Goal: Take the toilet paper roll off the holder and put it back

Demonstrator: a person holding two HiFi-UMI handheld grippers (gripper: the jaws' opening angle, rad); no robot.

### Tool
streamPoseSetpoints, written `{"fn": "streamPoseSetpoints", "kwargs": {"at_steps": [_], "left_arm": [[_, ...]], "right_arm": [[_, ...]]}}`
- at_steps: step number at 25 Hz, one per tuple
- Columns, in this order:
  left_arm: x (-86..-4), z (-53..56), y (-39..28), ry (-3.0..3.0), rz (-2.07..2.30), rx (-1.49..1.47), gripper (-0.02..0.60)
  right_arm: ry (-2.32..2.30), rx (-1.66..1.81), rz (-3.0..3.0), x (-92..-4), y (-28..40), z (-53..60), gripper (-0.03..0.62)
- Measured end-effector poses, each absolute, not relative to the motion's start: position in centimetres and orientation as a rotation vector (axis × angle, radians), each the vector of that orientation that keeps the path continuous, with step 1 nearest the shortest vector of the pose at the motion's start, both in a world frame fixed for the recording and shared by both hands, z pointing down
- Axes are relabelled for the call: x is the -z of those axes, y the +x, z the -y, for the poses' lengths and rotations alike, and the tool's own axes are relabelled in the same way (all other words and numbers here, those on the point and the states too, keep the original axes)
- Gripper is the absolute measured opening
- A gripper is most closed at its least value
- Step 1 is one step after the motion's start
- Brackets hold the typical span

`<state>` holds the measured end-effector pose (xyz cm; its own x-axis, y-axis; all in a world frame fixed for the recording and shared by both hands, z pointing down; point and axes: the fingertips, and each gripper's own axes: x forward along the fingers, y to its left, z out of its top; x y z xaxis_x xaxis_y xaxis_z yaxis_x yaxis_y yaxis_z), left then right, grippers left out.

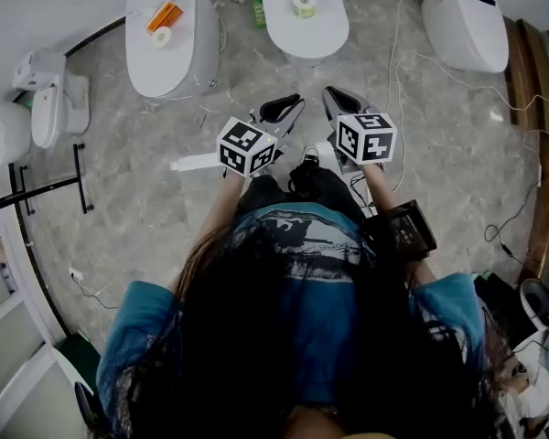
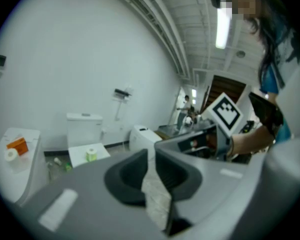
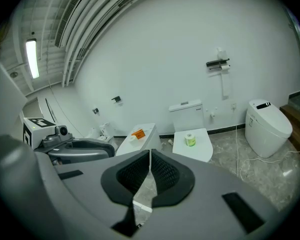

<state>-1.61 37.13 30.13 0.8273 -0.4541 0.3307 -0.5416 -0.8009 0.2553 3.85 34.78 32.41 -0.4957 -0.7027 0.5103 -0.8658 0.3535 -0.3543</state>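
Toilet paper roll with a green band (image 1: 304, 5), white and small, is standing on end on the closed white lid of the middle toilet (image 1: 302, 35), against the far wall and well ahead of both grippers. In the right gripper view the same roll (image 3: 190, 140) is showing just above and to the right of the jaw tips, with the white cistern (image 3: 186, 115) behind it. A dark bar-shaped wall holder (image 3: 217, 64) is hanging on the white wall above and to the right of that cistern; whether anything is sitting on it cannot be told.

On the lid of the left white toilet (image 1: 169, 67) an orange box (image 1: 164, 15) is lying beside a second, plain white paper roll (image 1: 162, 36). A third white toilet (image 1: 467, 16) is standing at the right.

The left gripper (image 1: 293, 101) is hovering over the grey marbled floor (image 1: 146, 190), its jaws standing a narrow slit apart with nothing between them. The right gripper (image 1: 334, 92) is hovering just beside it, its jaws pressed together at the tips and empty. Each is carrying its black-and-white marker cube (image 1: 247, 146).

White cables (image 1: 439, 67) are trailing across the floor at the right.
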Motion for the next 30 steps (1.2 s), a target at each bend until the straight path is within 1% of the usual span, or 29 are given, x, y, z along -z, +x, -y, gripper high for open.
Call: {"fn": "streamPoseSetpoints", "kwargs": {"at_steps": [16,26,30], "left_arm": [[-27.7,-40.0,-11.4,2.768,0.632,-0.299,0.044],[-27.9,-41.1,-14.6,2.779,0.596,-0.264,0.044],[-27.5,-40.5,-14.5,2.762,0.59,-0.228,0.044]], "right_arm": [[1.551,-0.91,2.28,-31.8,-5.9,-38.9,0.026],[1.575,-0.911,2.241,-32.4,-8.9,-40.5,0.026],[1.572,-0.918,2.219,-32.6,-8.9,-40.6,0.026]]}}
